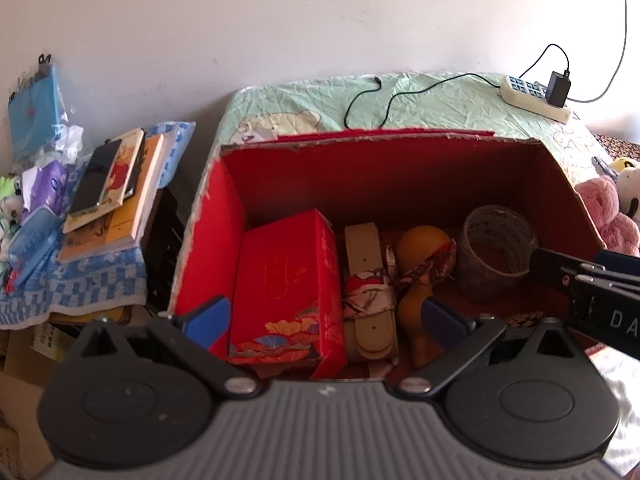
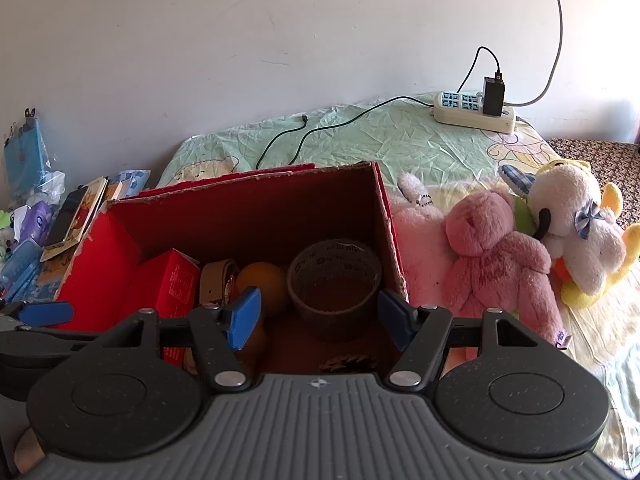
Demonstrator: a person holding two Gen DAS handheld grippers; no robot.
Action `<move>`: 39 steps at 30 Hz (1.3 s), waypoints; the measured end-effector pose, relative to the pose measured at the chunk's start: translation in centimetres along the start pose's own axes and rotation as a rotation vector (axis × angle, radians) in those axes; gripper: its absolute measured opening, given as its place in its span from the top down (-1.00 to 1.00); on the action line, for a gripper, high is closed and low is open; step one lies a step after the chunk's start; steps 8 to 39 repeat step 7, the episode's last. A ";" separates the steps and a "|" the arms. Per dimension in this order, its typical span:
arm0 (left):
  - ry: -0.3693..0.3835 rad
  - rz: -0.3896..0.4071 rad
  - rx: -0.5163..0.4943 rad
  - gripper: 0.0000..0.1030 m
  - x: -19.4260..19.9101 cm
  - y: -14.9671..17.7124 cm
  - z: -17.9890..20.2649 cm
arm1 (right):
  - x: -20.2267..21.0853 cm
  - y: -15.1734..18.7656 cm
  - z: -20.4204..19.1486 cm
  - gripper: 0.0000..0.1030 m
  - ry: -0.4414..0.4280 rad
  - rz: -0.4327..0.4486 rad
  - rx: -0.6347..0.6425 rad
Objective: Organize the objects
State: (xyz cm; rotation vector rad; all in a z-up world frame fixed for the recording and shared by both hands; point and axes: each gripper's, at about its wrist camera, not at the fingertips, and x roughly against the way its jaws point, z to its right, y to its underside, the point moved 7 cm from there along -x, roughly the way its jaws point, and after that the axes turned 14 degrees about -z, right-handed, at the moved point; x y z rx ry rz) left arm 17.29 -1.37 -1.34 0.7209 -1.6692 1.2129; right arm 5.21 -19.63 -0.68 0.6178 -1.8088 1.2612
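Note:
A big open red carton [image 1: 208,216] [image 2: 384,216] stands on the bed. Inside lie a small red gift box [image 1: 288,280] [image 2: 172,284], a beige belt [image 1: 364,264] [image 2: 216,276] wrapped in a patterned scarf [image 1: 368,292], an orange gourd-shaped thing [image 1: 424,248] [image 2: 262,280] and a roll of clear tape [image 1: 496,248] [image 2: 334,280]. My left gripper [image 1: 326,318] hangs open over the carton's near side, the gift box and belt between its fingers. My right gripper [image 2: 320,318] is open too, just above the tape roll. Neither holds anything.
A pink plush bear [image 2: 496,264] [image 1: 608,208] and a white plush dog [image 2: 572,220] lie right of the carton. A power strip [image 2: 472,114] [image 1: 532,98] with charger and black cable sits at the back. Left, a stack of books with a phone [image 1: 98,180] rests on blue checked cloth.

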 end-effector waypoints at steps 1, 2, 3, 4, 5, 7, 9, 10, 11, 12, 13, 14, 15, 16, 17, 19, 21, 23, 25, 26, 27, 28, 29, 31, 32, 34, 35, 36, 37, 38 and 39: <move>-0.001 0.001 0.000 -0.96 0.0 -0.1 0.0 | -0.1 -0.1 0.0 -0.33 0.001 0.000 0.001; 0.005 0.004 0.000 -0.96 0.0 -0.2 -0.1 | -0.2 -0.2 0.0 -0.32 0.000 -0.001 0.000; 0.007 0.012 0.000 -0.96 0.0 -0.3 -0.1 | -0.3 -0.4 0.0 -0.32 -0.002 -0.002 -0.002; 0.006 0.023 -0.002 -0.96 0.1 -0.4 -0.2 | -0.4 -0.5 0.0 -0.32 -0.003 -0.003 -0.002; 0.003 0.027 -0.002 -0.96 0.1 -0.5 -0.3 | -0.5 -0.5 0.0 -0.32 -0.003 -0.003 -0.001; 0.004 0.031 0.002 -0.95 0.1 -0.7 -0.4 | -0.7 -0.7 -0.1 -0.32 -0.004 -0.002 -0.002; 0.004 0.031 0.002 -0.95 0.1 -0.7 -0.4 | -0.7 -0.7 -0.1 -0.32 -0.004 -0.002 -0.002; 0.004 0.031 0.002 -0.95 0.1 -0.7 -0.4 | -0.7 -0.7 -0.1 -0.32 -0.004 -0.002 -0.002; 0.004 0.031 0.002 -0.95 0.1 -0.7 -0.4 | -0.7 -0.7 -0.1 -0.32 -0.004 -0.002 -0.002; 0.004 0.031 0.002 -0.95 0.1 -0.7 -0.4 | -0.7 -0.7 -0.1 -0.32 -0.004 -0.002 -0.002; 0.004 0.031 0.002 -0.95 0.1 -0.7 -0.4 | -0.7 -0.7 -0.1 -0.32 -0.004 -0.002 -0.002; 0.004 0.031 0.002 -0.95 0.1 -0.7 -0.4 | -0.7 -0.7 -0.1 -0.32 -0.004 -0.002 -0.002; 0.004 0.031 0.002 -0.95 0.1 -0.7 -0.4 | -0.7 -0.7 -0.1 -0.32 -0.004 -0.002 -0.002; 0.004 0.031 0.002 -0.95 0.1 -0.7 -0.4 | -0.7 -0.7 -0.1 -0.32 -0.004 -0.002 -0.002; 0.004 0.031 0.002 -0.95 0.1 -0.7 -0.4 | -0.7 -0.7 -0.1 -0.32 -0.004 -0.002 -0.002; 0.004 0.031 0.002 -0.95 0.1 -0.7 -0.4 | -0.7 -0.7 -0.1 -0.32 -0.004 -0.002 -0.002; 0.004 0.031 0.002 -0.95 0.1 -0.7 -0.4 | -0.7 -0.7 -0.1 -0.32 -0.004 -0.002 -0.002; 0.004 0.031 0.002 -0.95 0.1 -0.7 -0.4 | -0.7 -0.7 -0.1 -0.32 -0.004 -0.002 -0.002; 0.004 0.031 0.002 -0.95 0.1 -0.7 -0.4 | -0.7 -0.7 -0.1 -0.32 -0.004 -0.002 -0.002; 0.004 0.031 0.002 -0.95 0.1 -0.7 -0.4 | -0.7 -0.7 -0.1 -0.32 -0.004 -0.002 -0.002; 0.004 0.031 0.002 -0.95 0.1 -0.7 -0.4 | -0.7 -0.7 -0.1 -0.32 -0.004 -0.002 -0.002; 0.004 0.031 0.002 -0.95 0.1 -0.7 -0.4 | -0.7 -0.7 -0.1 -0.32 -0.004 -0.002 -0.002; 0.004 0.031 0.002 -0.95 0.1 -0.7 -0.4 | -0.7 -0.7 -0.1 -0.32 -0.004 -0.002 -0.002; 0.004 0.031 0.002 -0.95 0.1 -0.7 -0.4 | -0.7 -0.7 -0.1 -0.32 -0.004 -0.002 -0.002; 0.004 0.031 0.002 -0.95 0.1 -0.7 -0.4 | -0.7 -0.7 -0.1 -0.32 -0.004 -0.002 -0.002; 0.004 0.031 0.002 -0.95 0.1 -0.7 -0.4 | -0.7 -0.7 -0.1 -0.32 -0.004 -0.002 -0.002; 0.004 0.031 0.002 -0.95 0.1 -0.7 -0.4 | -0.7 -0.7 -0.1 -0.32 -0.004 -0.002 -0.002; 0.004 0.031 0.002 -0.95 0.1 -0.7 -0.4 | -0.7 -0.7 -0.1 -0.32 -0.004 -0.002 -0.002; 0.004 0.031 0.002 -0.95 0.1 -0.7 -0.4 | -0.7 -0.7 -0.1 -0.32 -0.004 -0.002 -0.002; 0.004 0.031 0.002 -0.95 0.1 -0.7 -0.4 | -0.7 -0.7 -0.1 -0.32 -0.004 -0.002 -0.002; 0.004 0.031 0.002 -0.95 0.1 -0.7 -0.4 | -0.7 -0.7 -0.1 -0.32 -0.004 -0.002 -0.002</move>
